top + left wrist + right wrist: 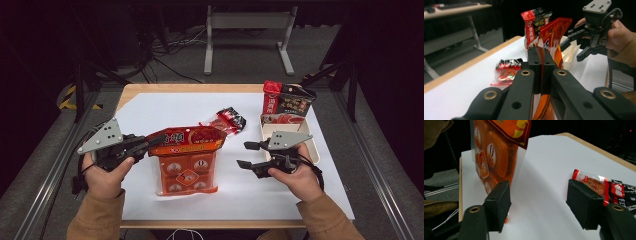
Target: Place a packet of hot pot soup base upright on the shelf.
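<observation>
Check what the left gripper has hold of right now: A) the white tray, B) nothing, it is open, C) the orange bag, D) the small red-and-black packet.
C: the left gripper has its fingers closed on the edge of the orange bag, while the small packet lies loose on the table and the tray sits beyond the right gripper.

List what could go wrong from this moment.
1. The left claw pinches only the top edge of the big orange snack bag; the bag hangs tilted and may slip or tear.
2. The right claw is open and close to the bag's side; closing may crush the contents.
3. The small red packet lies close behind and could be knocked.
</observation>
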A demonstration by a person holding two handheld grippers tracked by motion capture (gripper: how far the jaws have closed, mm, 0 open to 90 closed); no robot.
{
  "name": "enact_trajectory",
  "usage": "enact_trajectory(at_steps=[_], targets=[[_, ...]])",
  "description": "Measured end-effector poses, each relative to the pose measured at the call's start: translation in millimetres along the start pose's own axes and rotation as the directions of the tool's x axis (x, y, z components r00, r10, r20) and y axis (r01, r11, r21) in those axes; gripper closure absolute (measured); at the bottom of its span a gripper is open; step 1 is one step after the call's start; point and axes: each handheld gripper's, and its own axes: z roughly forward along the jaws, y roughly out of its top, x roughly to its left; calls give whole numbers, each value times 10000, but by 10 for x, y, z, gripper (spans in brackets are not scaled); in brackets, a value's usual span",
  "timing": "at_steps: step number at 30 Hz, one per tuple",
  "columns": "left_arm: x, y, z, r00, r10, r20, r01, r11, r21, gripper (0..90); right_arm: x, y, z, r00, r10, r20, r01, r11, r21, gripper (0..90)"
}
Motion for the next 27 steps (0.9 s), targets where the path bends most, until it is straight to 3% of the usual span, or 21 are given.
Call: enact_trajectory(at_steps=[8,17,25,27], targets=[[-125,90,-4,9984,561,-4,-561,9984,-10,900,32,33,108,9994,-9,-337,5,9999,-123,271],[-167,136,14,9978,657,7,-657,9975,-252,900,92,91,294,9957,-168,-912,138,9994,-326,244],[-202,179,18,9960,894,-58,-896,9953,-375,900,60,160,559,9962,-239,-835,191,9981,-582,226],[-204,181,14,9963,856,39,-853,9954,-441,900,59,171,605,9943,-140,-1062,65,9974,-713,225]])
